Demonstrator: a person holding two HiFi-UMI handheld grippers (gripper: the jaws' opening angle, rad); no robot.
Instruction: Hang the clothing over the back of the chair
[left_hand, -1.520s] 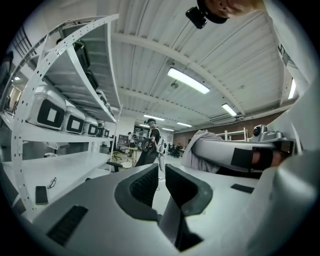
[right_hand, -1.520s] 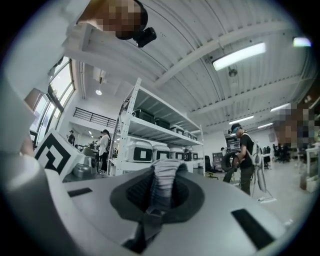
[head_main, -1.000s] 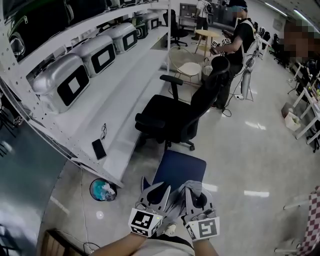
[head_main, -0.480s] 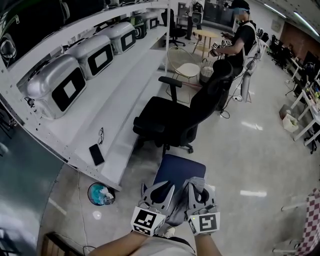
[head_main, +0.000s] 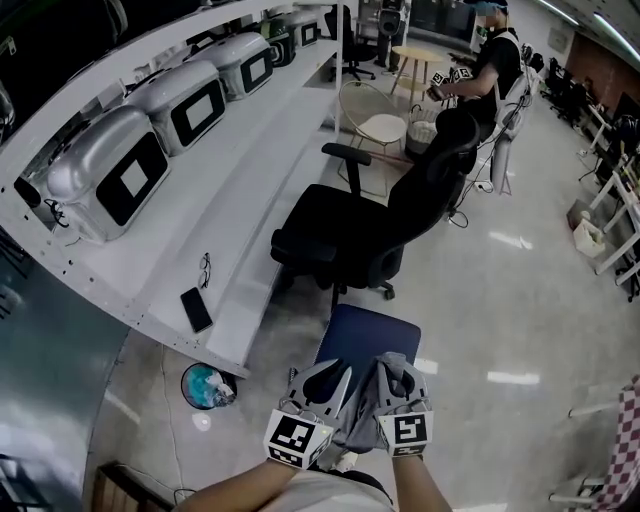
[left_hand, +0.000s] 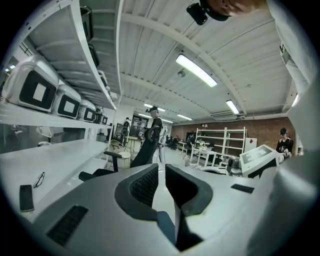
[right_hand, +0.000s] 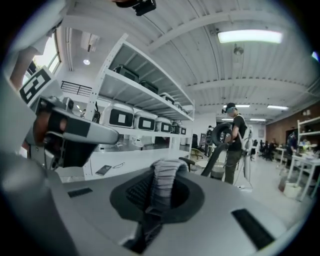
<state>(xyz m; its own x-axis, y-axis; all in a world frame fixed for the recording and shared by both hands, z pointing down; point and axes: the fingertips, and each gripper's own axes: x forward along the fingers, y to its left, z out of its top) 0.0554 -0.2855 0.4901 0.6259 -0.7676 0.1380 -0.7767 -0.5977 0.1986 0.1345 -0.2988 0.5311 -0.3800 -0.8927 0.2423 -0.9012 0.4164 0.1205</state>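
Note:
A black office chair (head_main: 350, 235) stands by the white bench, its tall back (head_main: 440, 170) leaning to the right; the same chair (left_hand: 145, 150) is far ahead in the left gripper view. A piece of grey ribbed clothing (right_hand: 162, 187) is pinched in my right gripper (head_main: 397, 378), which is shut on it. The cloth (head_main: 360, 415) hangs between the two grippers in the head view. My left gripper (head_main: 325, 385) is just left of it, jaws a little apart with nothing between them. Both grippers are well short of the black chair.
A blue padded seat (head_main: 370, 335) lies just ahead of the grippers. The long white bench (head_main: 250, 200) at the left carries a phone (head_main: 196, 309) and glasses (head_main: 205, 265). A bin (head_main: 208, 383) stands under it. A person (head_main: 490, 60) stands beyond the chair.
Both grippers have edged up the picture towards the blue seat, with the right one still gripping the grey cloth. The black chair has not moved.

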